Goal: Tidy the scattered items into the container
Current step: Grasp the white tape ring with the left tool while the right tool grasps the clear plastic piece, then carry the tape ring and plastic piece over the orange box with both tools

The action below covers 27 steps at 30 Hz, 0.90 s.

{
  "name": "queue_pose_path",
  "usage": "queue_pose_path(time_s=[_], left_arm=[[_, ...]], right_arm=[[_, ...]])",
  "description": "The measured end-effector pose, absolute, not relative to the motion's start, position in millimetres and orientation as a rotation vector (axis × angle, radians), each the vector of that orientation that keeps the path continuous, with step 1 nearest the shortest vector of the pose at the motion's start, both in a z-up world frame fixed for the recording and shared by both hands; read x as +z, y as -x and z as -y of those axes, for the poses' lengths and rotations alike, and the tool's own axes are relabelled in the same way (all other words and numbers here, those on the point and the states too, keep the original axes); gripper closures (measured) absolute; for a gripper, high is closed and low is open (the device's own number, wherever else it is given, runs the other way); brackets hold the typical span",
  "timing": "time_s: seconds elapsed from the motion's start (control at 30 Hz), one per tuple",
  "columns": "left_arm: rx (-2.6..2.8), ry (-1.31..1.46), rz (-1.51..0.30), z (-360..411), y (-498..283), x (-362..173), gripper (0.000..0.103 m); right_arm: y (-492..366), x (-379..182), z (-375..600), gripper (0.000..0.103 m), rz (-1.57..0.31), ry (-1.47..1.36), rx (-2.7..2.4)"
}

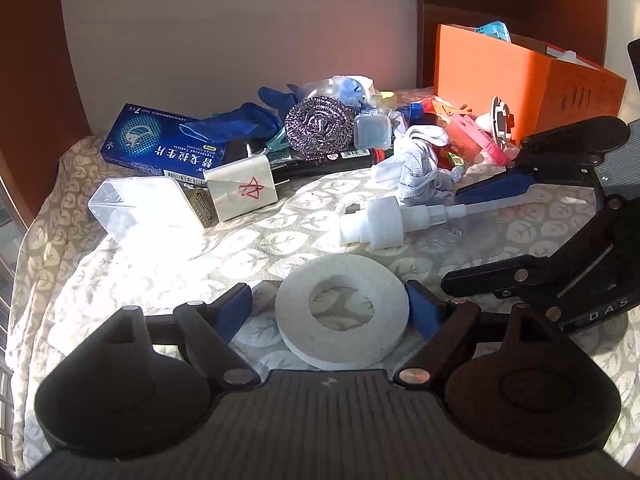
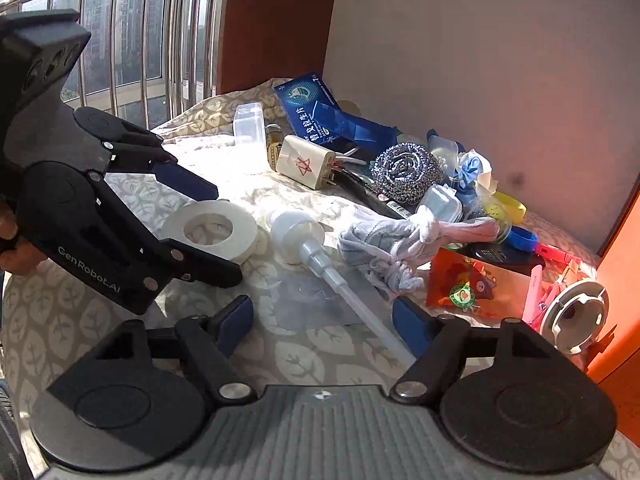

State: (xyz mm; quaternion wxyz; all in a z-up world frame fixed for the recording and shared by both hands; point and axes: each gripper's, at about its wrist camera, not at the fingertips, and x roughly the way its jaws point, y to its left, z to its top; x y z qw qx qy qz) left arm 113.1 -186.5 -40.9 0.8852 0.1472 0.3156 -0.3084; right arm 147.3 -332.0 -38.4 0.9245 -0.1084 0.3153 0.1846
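A white foam ring (image 1: pixel 342 312) lies flat on the leaf-patterned cloth (image 1: pixel 160 256), between the open fingers of my left gripper (image 1: pixel 332 312); it also shows in the right wrist view (image 2: pixel 212 230). A white pump head with a long clear tube (image 1: pixel 394 220) lies beyond it. My right gripper (image 2: pixel 324 320) is open, its fingers either side of the pump's tube (image 2: pixel 352 300), not gripping it. The orange box (image 1: pixel 520 80) stands at the back right with some items inside.
A pile sits behind: blue tablet box (image 1: pixel 160 140), steel scourer (image 1: pixel 320 124), cream plug adapter (image 1: pixel 244 190), clear plastic case (image 1: pixel 140 208), white and grey socks (image 1: pixel 416 168), pink item (image 1: pixel 476 136), blue gloves (image 1: pixel 236 124), round white fitting (image 2: pixel 576 316). A balcony railing (image 2: pixel 120 40) is to the left.
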Motion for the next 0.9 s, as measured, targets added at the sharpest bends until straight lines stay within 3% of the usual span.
queue_pose_path(time_s=[0.47, 0.63, 0.7, 0.9], left_arm=[[-0.644, -0.301, -0.646, 186.0, -115.1, -41.6, 0.015], [-0.658, -0.308, -0.635, 188.8, -112.9, -40.2, 0.027], [-0.663, -0.303, -0.638, 190.0, -111.3, -38.5, 0.036], [-0.624, -0.268, -0.642, 187.8, -106.6, -30.7, 0.037]], right_arm=[[-133.1, -34.1, 342.2, 0.049, -0.678, 0.227, 0.425], [-112.5, -32.2, 355.9, 0.049, -0.676, 0.184, 0.364], [-106.2, -33.2, 360.1, 0.049, -0.671, 0.155, 0.343], [-89.0, -30.6, 364.6, 0.049, -0.636, 0.103, 0.296]])
